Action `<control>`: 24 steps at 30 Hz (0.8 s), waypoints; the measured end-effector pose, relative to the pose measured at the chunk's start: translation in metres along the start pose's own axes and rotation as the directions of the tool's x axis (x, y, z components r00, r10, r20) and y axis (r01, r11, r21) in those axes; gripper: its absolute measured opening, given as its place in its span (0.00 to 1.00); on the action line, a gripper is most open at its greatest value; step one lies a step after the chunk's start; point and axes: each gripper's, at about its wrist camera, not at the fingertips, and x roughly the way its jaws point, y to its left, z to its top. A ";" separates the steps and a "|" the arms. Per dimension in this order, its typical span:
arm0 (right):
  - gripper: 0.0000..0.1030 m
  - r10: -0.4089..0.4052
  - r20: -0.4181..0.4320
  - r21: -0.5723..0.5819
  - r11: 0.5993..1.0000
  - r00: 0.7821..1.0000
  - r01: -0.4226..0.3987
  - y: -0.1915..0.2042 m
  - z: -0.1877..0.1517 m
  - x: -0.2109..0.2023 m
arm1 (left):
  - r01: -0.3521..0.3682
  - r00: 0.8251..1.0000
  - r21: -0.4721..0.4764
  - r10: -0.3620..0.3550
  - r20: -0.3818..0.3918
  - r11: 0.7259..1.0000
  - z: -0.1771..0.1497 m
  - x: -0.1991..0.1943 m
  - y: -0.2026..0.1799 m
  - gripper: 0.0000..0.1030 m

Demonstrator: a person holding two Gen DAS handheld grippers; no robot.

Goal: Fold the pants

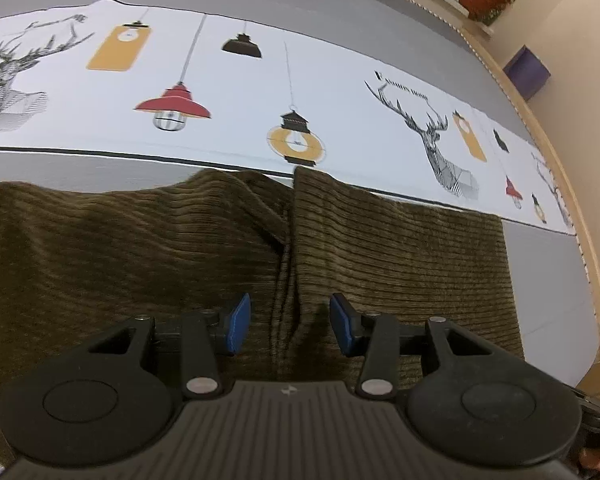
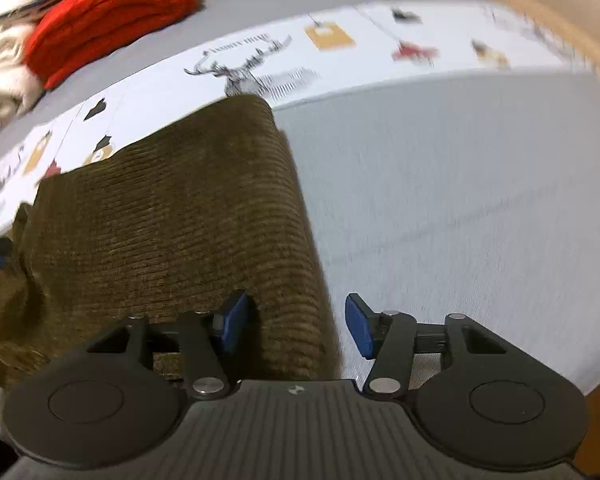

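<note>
Lying on the bed [image 1: 540, 264], the pants [image 1: 140, 248] are folded. Left claw [image 1: 290, 330] hangs spread over them, pinching nothing. Right claw [image 2: 296, 326] gapes astride their edge.

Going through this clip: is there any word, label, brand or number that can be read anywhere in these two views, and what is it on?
Nothing can be read for certain.
Line of dark lettering above the deer head print on the bedsheet's white band: too small and blurred to read.
The same lettering in the right wrist view: motion-blurred, unreadable.
Small pale emblem on each gripper body: a mark, not text.
Brown corduroy pants: no label visible.
</note>
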 end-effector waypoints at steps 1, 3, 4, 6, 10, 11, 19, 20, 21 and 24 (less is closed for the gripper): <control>0.58 0.011 -0.012 0.019 1.000 1.000 -0.011 -0.004 -0.001 0.002 | -0.003 1.000 0.006 0.003 -0.004 1.000 0.001 0.004 -0.002 0.47; 0.58 0.032 -0.024 0.046 0.998 0.999 -0.030 -0.004 0.004 0.007 | -0.005 1.000 0.011 0.006 -0.012 1.000 0.001 0.009 -0.005 0.47; 0.58 0.046 -0.031 0.062 0.997 0.998 -0.044 -0.007 0.004 0.007 | -0.005 1.000 0.011 0.006 -0.016 1.000 0.002 0.013 -0.006 0.47; 0.58 0.073 -0.045 0.085 0.994 0.996 -0.069 -0.010 0.003 0.007 | -0.005 1.000 0.005 0.005 -0.020 1.000 0.003 0.017 -0.007 0.47; 0.58 0.120 -0.077 0.070 0.991 0.990 -0.115 -0.007 0.003 0.013 | 0.000 0.999 -0.016 -0.001 -0.041 1.000 0.006 0.030 -0.005 0.50; 0.59 0.126 -0.083 0.041 0.992 0.989 -0.123 -0.003 0.002 0.013 | 0.000 0.999 -0.022 -0.001 -0.049 1.000 0.006 0.035 -0.005 0.51; 0.62 0.136 -0.105 0.050 0.990 0.985 -0.132 -0.002 0.002 0.023 | -0.016 0.999 0.042 0.018 -0.044 0.999 0.004 0.053 -0.014 0.28; 0.61 0.136 -0.106 0.054 0.990 0.985 -0.131 -0.003 0.002 0.024 | -0.021 0.999 0.068 0.023 -0.035 0.997 0.004 0.049 -0.017 0.21; 0.60 0.134 -0.103 0.051 0.990 0.986 -0.130 -0.003 0.002 0.024 | -0.014 1.000 0.102 0.017 -0.023 0.995 0.005 0.043 -0.020 0.16; 0.30 0.101 -0.048 0.001 0.995 0.994 -0.101 0.003 0.002 0.017 | 0.034 0.997 0.165 -0.044 0.057 0.986 0.006 0.013 -0.027 0.15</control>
